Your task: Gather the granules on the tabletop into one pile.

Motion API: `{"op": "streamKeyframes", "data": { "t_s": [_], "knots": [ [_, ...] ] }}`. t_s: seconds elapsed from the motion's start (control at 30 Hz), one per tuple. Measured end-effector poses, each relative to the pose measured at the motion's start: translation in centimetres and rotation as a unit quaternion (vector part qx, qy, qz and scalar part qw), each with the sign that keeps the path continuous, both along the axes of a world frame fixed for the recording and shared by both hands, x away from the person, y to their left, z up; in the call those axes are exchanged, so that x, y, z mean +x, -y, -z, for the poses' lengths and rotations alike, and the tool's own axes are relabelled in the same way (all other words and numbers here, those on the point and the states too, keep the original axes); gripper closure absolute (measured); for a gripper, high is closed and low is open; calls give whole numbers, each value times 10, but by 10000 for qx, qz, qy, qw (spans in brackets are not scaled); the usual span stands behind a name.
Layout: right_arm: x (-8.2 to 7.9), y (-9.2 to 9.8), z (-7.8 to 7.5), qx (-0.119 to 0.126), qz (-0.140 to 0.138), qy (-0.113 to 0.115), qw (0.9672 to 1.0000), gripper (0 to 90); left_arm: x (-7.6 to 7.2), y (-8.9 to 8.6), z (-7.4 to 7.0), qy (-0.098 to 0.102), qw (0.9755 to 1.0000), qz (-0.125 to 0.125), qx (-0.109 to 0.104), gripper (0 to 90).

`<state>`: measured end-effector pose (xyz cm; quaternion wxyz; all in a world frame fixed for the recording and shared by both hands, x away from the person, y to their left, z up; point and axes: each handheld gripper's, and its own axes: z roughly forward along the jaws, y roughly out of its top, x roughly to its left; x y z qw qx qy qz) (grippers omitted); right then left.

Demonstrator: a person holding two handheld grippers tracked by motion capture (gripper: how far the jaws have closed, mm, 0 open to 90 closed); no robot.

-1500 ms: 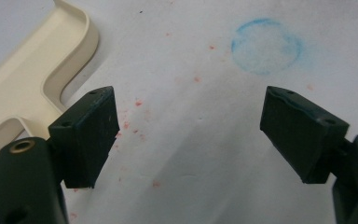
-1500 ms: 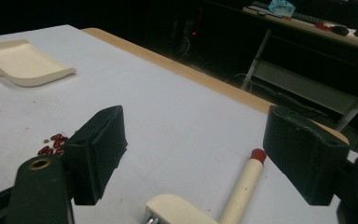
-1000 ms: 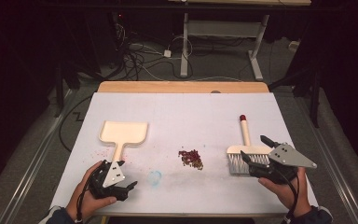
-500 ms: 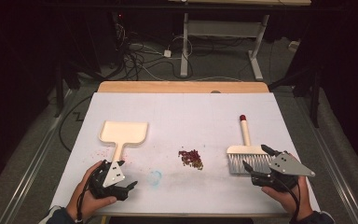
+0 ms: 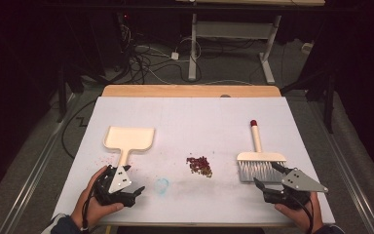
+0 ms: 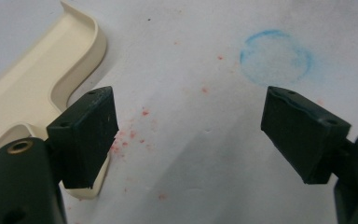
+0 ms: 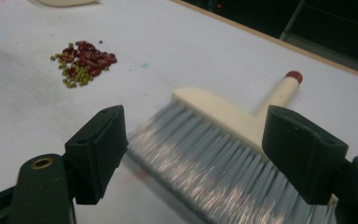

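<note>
Right tongs (image 5: pixel 264 176) have drawn back toward the near edge of the worktop (image 5: pixel 190 112) since a second ago and now sit just short of the brush (image 5: pixel 260 157), jaws wide apart and holding nothing. That brush lies flat at the right, grey bristles toward the person, its cream handle with a red tip pointing away. The right gripper view brings out the bristles (image 7: pixel 214 158) lying between the spread jaws, slightly blurred. A small pile of red and green beans (image 5: pixel 199 165) lies mid-worktop, well apart from the brush. At the left the cream dustpan (image 5: pixel 128 140) lies with its handle toward the left tongs (image 5: pixel 134 192), which are also wide open and empty. The left gripper view adds what the high view barely shows: a faint blue ring (image 6: pixel 276 57) and red specks on the white surface.
</note>
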<state>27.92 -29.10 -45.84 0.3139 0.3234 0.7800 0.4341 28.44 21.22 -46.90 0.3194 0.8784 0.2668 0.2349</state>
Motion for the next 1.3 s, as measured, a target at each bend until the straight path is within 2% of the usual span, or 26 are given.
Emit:
{"op": "streamKeyframes", "data": {
  "t_s": [0.13,0.23,0.47,1.3],
  "knots": [
    [-4,1,5,-93,3,-58,9999,227,-1,-1,-1,19,10000,-18,15,166],
    [-6,3,1,-51,30,56,10000,227,-2,1,-2,40,10000,-21,-68,165],
    [-12,2,-4,-102,124,174,9997,226,-1,2,-1,28,10000,86,-20,166],
    [-11,1,-6,-137,80,197,9997,226,1,2,0,27,9999,92,50,166]
  ]
}}
